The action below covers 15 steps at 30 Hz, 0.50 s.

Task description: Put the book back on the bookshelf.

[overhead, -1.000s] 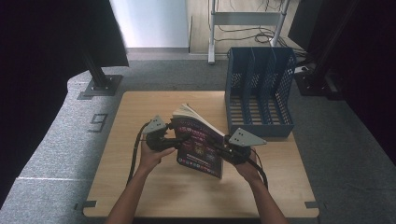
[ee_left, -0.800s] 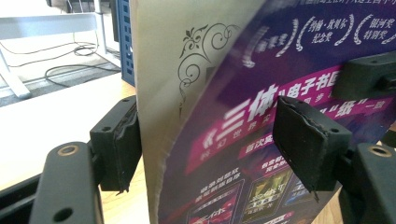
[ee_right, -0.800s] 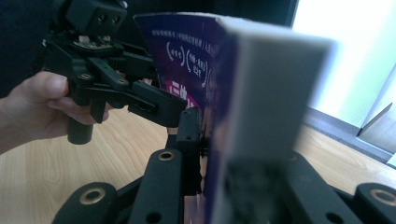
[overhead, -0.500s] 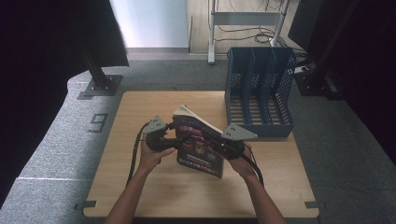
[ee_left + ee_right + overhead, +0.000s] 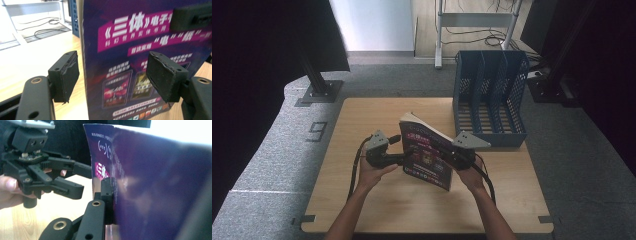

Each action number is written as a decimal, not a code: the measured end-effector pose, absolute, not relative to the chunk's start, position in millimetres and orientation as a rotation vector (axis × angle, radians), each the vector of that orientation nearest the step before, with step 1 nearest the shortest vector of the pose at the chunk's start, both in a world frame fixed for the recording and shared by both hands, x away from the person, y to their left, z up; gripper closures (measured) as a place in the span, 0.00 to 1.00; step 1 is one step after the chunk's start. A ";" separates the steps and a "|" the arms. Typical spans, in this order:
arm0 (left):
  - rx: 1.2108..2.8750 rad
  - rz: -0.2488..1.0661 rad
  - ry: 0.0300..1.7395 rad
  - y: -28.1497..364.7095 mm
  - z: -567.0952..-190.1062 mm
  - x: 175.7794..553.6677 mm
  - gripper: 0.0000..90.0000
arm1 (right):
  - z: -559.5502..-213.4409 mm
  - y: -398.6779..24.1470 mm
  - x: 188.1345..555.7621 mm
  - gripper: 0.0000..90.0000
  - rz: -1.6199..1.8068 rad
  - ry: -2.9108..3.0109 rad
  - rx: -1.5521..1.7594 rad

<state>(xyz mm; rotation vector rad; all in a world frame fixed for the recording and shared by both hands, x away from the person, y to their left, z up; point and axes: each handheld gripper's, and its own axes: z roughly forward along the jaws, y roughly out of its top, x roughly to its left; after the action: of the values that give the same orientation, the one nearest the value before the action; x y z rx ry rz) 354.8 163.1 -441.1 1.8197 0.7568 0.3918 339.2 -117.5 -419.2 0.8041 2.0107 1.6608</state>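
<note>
A paperback book (image 5: 427,155) with a purple and magenta cover stands tilted on edge at the middle of the wooden table (image 5: 362,200). My right gripper (image 5: 448,154) is shut on its right side; in the right gripper view one pad (image 5: 108,192) presses flat on the cover (image 5: 160,185) and the other jaw is hidden behind the book. My left gripper (image 5: 400,158) is open at the book's left edge. In the left gripper view its pads (image 5: 65,76) stand wide apart in front of the cover (image 5: 120,50), touching nothing.
A blue three-slot file rack (image 5: 489,100) stands at the table's back right, close behind the right hand. Bare wood lies to the left and in front of the hands. A metal stand's base (image 5: 319,92) sits on the grey floor at the left.
My right gripper has shifted left onto the book's right side and closed on it. The book now stands a little steeper. The left gripper has hardly moved.
</note>
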 end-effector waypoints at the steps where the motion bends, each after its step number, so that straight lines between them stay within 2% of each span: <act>1: 1.822 0.390 0.766 164.6 -443.0 353.5 0.30 | -419.6 -117.7 339.0 0.91 1.662 2.005 0.808; 15: 1.817 0.397 0.817 185.3 -460.6 337.3 0.30 | -419.5 -118.0 338.2 0.91 1.651 1.992 0.826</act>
<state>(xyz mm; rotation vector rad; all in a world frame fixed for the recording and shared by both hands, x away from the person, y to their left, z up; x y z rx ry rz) 337.3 185.3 -460.6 1.8168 0.8169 0.3974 338.2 -118.0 -419.5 0.8260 1.9916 1.6509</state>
